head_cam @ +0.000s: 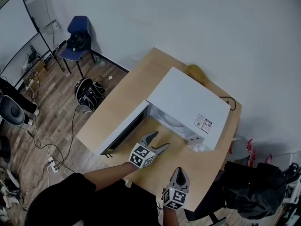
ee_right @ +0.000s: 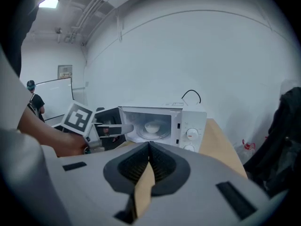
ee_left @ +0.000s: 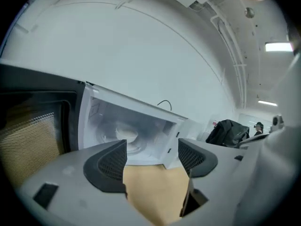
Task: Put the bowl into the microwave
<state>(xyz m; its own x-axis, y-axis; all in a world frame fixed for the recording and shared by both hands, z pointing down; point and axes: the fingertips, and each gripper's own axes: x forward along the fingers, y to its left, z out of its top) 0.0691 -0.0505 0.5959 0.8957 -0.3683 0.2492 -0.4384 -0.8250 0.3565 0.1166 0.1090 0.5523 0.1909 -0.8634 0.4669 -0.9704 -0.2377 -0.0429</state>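
A white microwave [head_cam: 188, 105] stands on the wooden table [head_cam: 117, 102] with its door [head_cam: 123, 128] swung open to the left. A white bowl [ee_right: 152, 126] sits on the turntable inside the cavity; the left gripper view also shows the bowl [ee_left: 126, 134]. My left gripper [head_cam: 159, 142] is open and empty, a short way in front of the cavity opening. My right gripper [head_cam: 180, 175] is shut with nothing in it, nearer the table's front edge. In the right gripper view the left gripper [ee_right: 115, 128] hangs before the door.
A yellow object [head_cam: 196, 71] lies behind the microwave by the wall. A black cable [ee_right: 191, 94] rises behind it. A blue chair [head_cam: 77, 36] and a black bag [head_cam: 89, 93] sit on the floor at left. Dark bags [head_cam: 256, 187] are at the right.
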